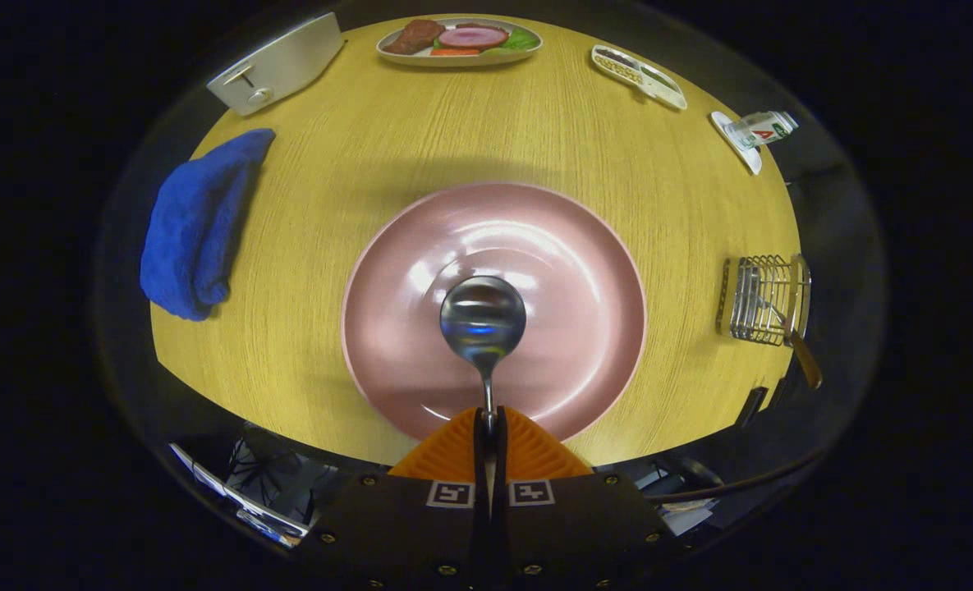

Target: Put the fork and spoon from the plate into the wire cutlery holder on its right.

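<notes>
Above plate (585,328), jaws pinch spoon (483,316), hiding its handle.

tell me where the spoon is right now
In the gripper view the spoon is held by its handle between the shut gripper fingers, its bowl out ahead over the pink plate, left of the wire holder.

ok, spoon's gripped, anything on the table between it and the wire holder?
Nothing visible. The hand-held gripper is shut on the metal spoon above the pink round plate; bare wooden tabletop lies between the plate and the wire cutlery holder, which already holds a wooden-handled utensil.
</notes>
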The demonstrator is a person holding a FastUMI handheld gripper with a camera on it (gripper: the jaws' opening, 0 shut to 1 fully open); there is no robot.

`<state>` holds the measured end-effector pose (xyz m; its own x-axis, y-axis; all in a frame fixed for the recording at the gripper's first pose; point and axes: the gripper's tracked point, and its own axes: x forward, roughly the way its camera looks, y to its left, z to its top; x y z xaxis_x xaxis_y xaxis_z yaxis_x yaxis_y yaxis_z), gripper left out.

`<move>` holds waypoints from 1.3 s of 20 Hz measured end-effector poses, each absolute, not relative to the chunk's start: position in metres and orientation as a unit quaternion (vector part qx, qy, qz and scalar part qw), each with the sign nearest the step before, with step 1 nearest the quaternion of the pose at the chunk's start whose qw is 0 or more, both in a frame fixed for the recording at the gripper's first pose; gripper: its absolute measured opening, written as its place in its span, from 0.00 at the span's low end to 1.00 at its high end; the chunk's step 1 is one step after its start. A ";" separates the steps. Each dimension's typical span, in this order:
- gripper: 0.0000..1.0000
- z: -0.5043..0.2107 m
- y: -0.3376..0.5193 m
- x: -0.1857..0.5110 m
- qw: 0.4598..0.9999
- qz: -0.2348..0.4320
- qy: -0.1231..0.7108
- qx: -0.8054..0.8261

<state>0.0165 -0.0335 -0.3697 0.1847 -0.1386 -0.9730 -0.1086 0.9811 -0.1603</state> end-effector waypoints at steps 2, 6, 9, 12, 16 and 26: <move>0.01 -0.355 -0.040 0.022 0.770 -0.021 0.631 -0.094; 0.01 -0.323 -0.062 0.038 0.780 -0.047 0.617 -0.090; 0.01 -0.298 -0.082 0.050 0.789 -0.069 0.605 -0.081; 0.01 -0.271 -0.105 0.054 0.793 -0.097 0.598 -0.073; 0.01 -0.248 -0.146 0.058 0.791 -0.134 0.593 -0.060; 0.01 -0.235 -0.238 0.053 0.771 -0.195 0.606 -0.017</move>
<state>0.0534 -0.2376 -0.2349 0.1887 -0.3214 -0.9280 0.2800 0.9233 -0.2629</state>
